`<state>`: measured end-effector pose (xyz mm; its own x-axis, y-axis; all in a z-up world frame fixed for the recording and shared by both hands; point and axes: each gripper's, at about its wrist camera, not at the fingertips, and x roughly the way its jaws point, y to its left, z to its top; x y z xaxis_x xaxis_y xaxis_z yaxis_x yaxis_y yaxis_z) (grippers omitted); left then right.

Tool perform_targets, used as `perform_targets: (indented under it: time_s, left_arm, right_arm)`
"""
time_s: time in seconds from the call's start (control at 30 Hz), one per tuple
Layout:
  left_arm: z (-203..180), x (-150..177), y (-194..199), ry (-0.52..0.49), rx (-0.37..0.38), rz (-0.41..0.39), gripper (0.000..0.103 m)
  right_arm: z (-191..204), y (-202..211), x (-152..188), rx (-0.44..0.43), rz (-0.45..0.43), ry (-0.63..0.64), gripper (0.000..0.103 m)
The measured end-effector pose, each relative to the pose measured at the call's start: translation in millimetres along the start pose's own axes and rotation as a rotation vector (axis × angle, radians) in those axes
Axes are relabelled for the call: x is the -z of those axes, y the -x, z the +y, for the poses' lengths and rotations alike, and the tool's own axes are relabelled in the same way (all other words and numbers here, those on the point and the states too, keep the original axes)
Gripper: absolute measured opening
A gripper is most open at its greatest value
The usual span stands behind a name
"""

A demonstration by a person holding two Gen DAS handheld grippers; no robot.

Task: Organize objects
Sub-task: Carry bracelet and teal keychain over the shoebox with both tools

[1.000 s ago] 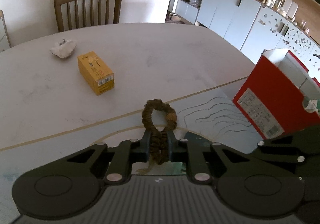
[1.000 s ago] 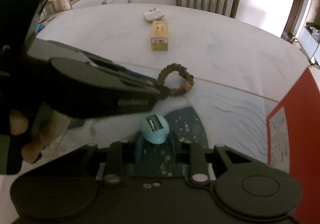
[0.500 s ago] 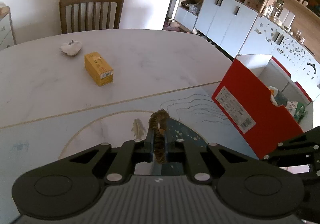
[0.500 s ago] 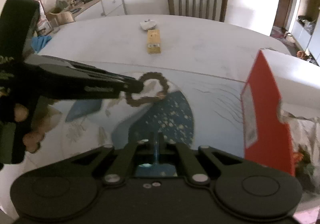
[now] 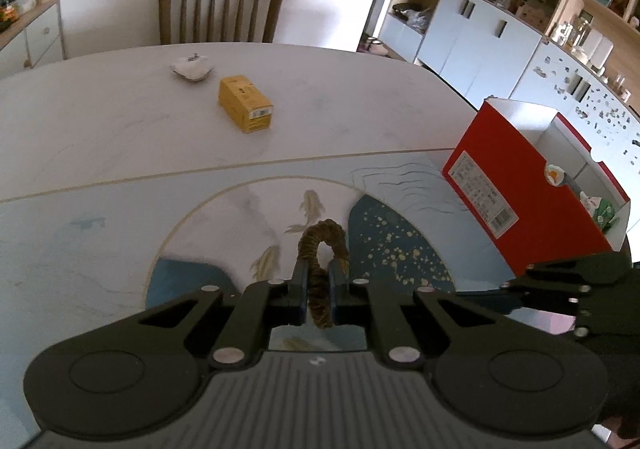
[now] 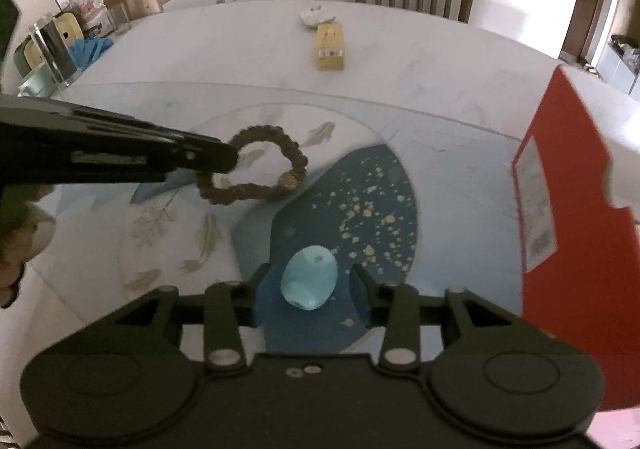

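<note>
My left gripper (image 5: 319, 273) is shut on a brown braided ring (image 5: 320, 237), held up above the patterned mat (image 5: 120, 229). The right wrist view shows the ring (image 6: 294, 153) hanging from the left gripper (image 6: 224, 161). My right gripper (image 6: 310, 277) is opening. A light blue egg-shaped thing (image 6: 308, 283) sits between its fingers with a gap on each side, over the mat's dark blue patch. An open red box (image 5: 500, 169) stands at the right and holds a few small items.
A yellow carton (image 5: 245, 109) and a white crumpled thing (image 5: 192, 67) lie further back on the white table. A wooden chair (image 5: 220, 9) stands behind the table. White cabinets line the right wall. The red box (image 6: 568, 209) is close on my right gripper's right.
My left gripper has risen and drawn back with the ring held. The right gripper's jaws, shut half a second ago, now stand apart around the blue thing.
</note>
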<state>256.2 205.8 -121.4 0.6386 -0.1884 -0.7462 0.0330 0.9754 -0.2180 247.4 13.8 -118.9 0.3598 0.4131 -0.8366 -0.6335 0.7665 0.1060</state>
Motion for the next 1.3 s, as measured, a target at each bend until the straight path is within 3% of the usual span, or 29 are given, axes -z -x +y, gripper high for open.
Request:
perform_targets:
  time_s: [0.2, 0.23, 0.43, 0.73, 1.03, 1.17, 1.3]
  left_arm:
    - [2, 6, 8, 0.013, -0.008, -0.003, 0.01]
    - [2, 7, 9, 0.015, -0.006, -0.003, 0.01]
    - [0, 8, 14, 0.026, 0.0, -0.011, 0.01]
    - [-32, -2, 35, 0.003, 0.067, -0.037, 0.01]
    - [-88, -26, 57, -0.053, 0.156, -0.092, 0.01]
    - [-112, -39, 56, -0.109, 0.13, -0.124, 0.01]
    - [-117, -36, 44, -0.097, 0.097, -0.087, 0.01]
  right_arm:
    - [6, -10, 1, 0.017, 0.016, 0.01, 0.036]
    - [6, -10, 2, 0.021, 0.018, 0.015, 0.032]
    - [6, 1, 6, 0.027, 0.005, 0.021, 0.031]
    - [-9, 60, 6, 0.013, -0.069, -0.011, 0.031]
    - [-48, 122, 8, 0.025, -0.157, -0.069, 0.031]
    - [-70, 140, 11, 0.026, -0.189, -0.078, 0.031]
    - [-88, 149, 13, 0.021, -0.205, -0.091, 0.031]
